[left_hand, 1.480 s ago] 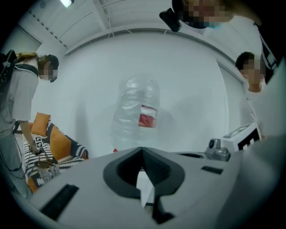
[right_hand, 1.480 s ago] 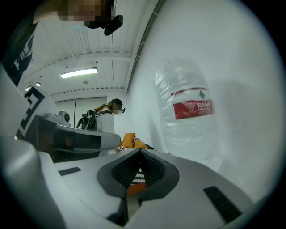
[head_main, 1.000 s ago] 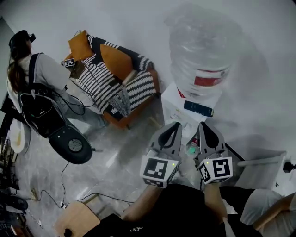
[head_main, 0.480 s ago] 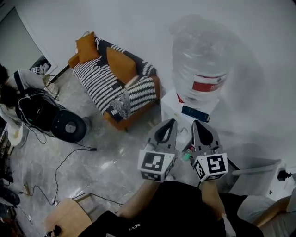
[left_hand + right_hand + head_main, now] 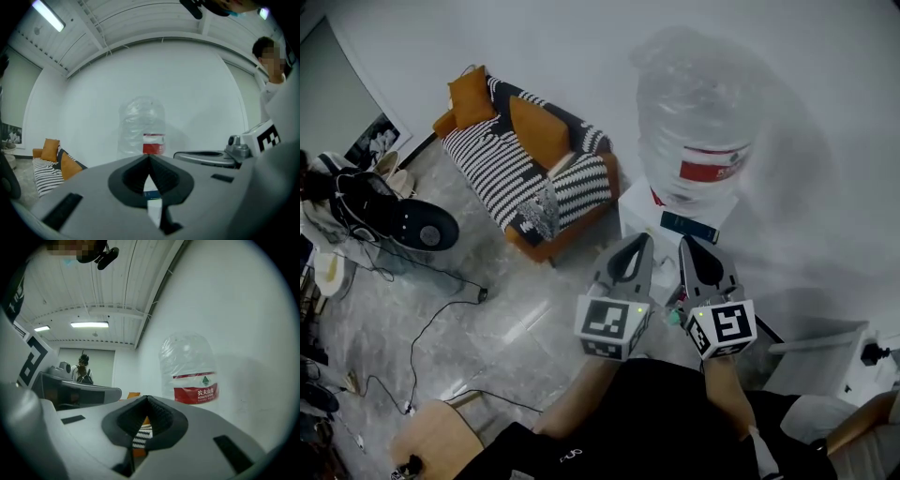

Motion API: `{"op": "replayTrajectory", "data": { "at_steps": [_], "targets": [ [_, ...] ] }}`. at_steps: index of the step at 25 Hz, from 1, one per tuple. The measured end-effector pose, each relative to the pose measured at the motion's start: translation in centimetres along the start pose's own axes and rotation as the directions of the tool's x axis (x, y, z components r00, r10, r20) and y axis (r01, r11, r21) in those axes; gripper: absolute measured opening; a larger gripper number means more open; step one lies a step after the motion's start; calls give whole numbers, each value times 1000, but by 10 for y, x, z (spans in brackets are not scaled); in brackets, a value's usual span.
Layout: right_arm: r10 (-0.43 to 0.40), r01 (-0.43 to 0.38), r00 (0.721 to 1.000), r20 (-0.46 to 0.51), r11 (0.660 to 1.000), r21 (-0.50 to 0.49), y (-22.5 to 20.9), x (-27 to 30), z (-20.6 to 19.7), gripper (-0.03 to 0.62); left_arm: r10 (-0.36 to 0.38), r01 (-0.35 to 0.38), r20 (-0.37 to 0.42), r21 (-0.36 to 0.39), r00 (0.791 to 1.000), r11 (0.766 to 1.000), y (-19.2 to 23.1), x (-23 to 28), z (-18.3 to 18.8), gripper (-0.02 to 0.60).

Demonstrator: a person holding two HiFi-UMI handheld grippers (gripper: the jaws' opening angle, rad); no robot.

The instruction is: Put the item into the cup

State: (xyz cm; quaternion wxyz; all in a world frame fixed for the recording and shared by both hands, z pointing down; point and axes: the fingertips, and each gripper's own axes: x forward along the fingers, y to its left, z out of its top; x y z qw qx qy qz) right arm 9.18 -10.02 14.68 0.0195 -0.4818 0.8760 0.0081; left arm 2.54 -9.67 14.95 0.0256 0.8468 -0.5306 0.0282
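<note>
Clock convention: directions were read on the head view, with twelve o'clock at its top edge.
Left gripper (image 5: 149,158): it was held level near six o'clock and pointed toward twelve. Its jaws were pressed together tip to tip, with nothing between them.
Right gripper (image 5: 148,398): it was held level just beside the left one, on its three o'clock side. Its jaws likewise met at the tips and carried nothing.
Water bottle (image 5: 698,112): large, clear and red-labelled, it stood at one o'clock on a white dispenser cabinet (image 5: 642,217). Both grippers faced it.
Sofa (image 5: 525,173): striped, with orange cushions, it stood at ten o'clock, well apart from the grippers.
Cables (image 5: 441,323): these were strung across the grey floor (image 5: 516,319) at eight o'clock.
Item: it appeared in no view, and neither gripper held it.
Cup: it appeared in no view, so whether the item lay inside it could not be told.
Step in hand: this was judged unsettled. Two closed, empty grippers facing the dispenser would suit a moment ahead of picking the item up. They would equally suit one after the item had gone into the cup.
Next move: in either case it was judged to call for bringing the cup and the item into view. Beyond that the views settled nothing.
</note>
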Motion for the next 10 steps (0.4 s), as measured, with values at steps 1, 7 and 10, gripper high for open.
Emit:
{"op": "replayTrajectory", "data": {
  "at_steps": [1,7,10],
  "targets": [
    [2,-2,1000,1,1000,-2,-1,1,0,9,-1,1,-1,13,1000,1000,-1,1,0,12],
    [9,-9,1000,7,1000,-11,-1,0,0,9,-2,2,-2,18,1000,1000,-1,2,-2,12],
    [9,-9,1000,8,1000,-12,-2,1,-1,9,1,-1,2,13,1000,1000,1,4,-3,12]
  ]
}}
